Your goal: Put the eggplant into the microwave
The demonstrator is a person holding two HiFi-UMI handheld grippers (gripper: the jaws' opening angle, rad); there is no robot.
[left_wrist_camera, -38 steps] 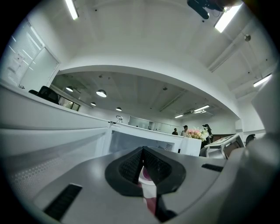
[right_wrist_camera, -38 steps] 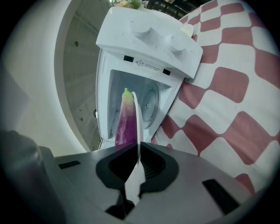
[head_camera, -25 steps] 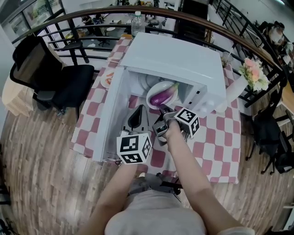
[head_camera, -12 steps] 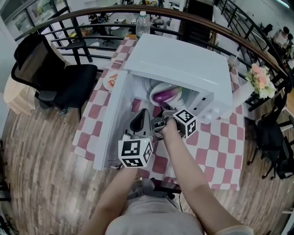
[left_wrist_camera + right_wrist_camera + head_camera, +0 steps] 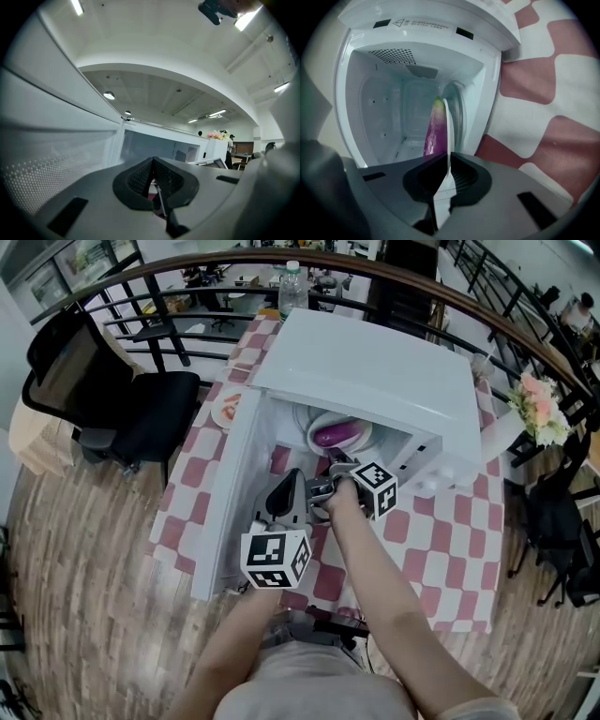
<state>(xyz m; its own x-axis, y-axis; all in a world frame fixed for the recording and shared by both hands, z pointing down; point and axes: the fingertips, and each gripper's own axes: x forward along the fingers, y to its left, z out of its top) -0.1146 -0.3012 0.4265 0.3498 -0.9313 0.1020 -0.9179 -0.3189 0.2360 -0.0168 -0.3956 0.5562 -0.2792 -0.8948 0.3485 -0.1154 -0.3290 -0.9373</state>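
Observation:
The purple eggplant [image 5: 336,435] lies on a white plate [image 5: 362,429] inside the open white microwave [image 5: 375,362]. My right gripper [image 5: 335,466] is shut on the plate's near rim at the oven's mouth. In the right gripper view the plate [image 5: 446,136] shows edge-on between the jaws, with the eggplant [image 5: 435,133] beside it in the cavity. My left gripper [image 5: 285,491] hovers just left of the right one, beside the swung-open door [image 5: 230,484]. In its own view the left gripper [image 5: 152,176] is shut with nothing held.
The microwave stands on a table with a red-and-white checked cloth [image 5: 441,540]. A small plate of food [image 5: 225,407] lies left of the door, a water bottle [image 5: 293,287] behind the oven, flowers [image 5: 539,399] at the right. A black chair [image 5: 122,399] stands left of the table.
The right gripper has pushed the plate with the eggplant further into the microwave cavity. The left gripper has stayed beside the door.

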